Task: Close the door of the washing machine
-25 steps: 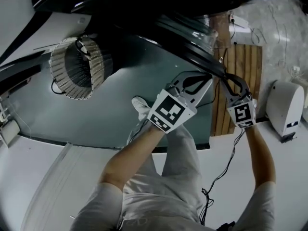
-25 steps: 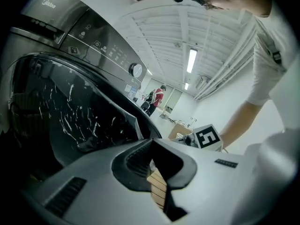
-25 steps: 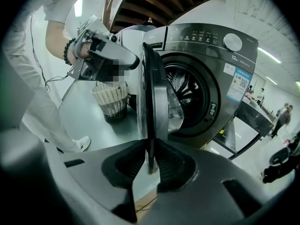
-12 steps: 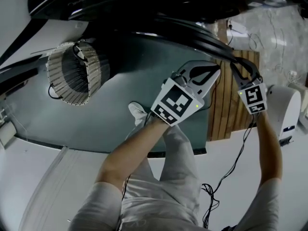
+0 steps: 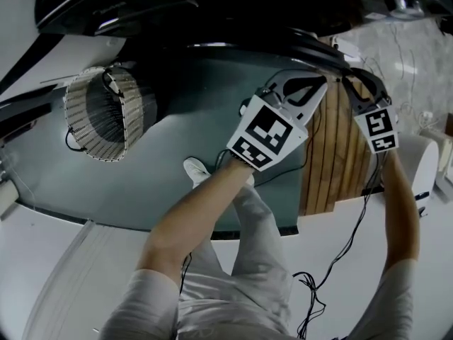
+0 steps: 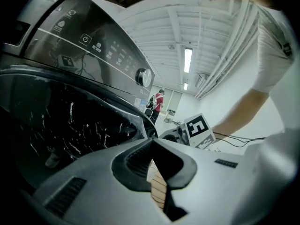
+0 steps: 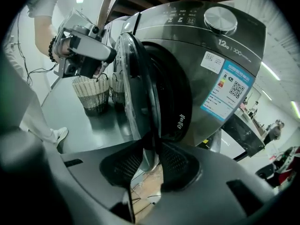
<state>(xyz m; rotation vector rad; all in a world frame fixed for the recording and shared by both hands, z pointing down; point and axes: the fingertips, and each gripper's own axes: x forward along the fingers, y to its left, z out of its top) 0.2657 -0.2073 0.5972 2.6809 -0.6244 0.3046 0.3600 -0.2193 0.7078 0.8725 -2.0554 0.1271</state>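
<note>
Dark grey front-loading washing machine (image 7: 201,69): one. Round dark-rimmed door (image 7: 140,93) on it: one. Silver round dial (image 7: 220,18): one. Woven wicker basket (image 5: 99,115): one. White shoe (image 5: 197,168): one. Slatted wooden panel (image 5: 329,168): one. White boxy appliance (image 5: 430,158): one. Grey claws: two. These are the left claw (image 6: 153,138) and the right claw (image 7: 151,137), its jaws opening with the door rim between.

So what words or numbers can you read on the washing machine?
"12": on the control panel, beside the knob; the letters after it are unclear.
Blue sticker: print too small to read.
White print near the door: too blurred.
Power sign: readable; labels beside it too small.
</note>
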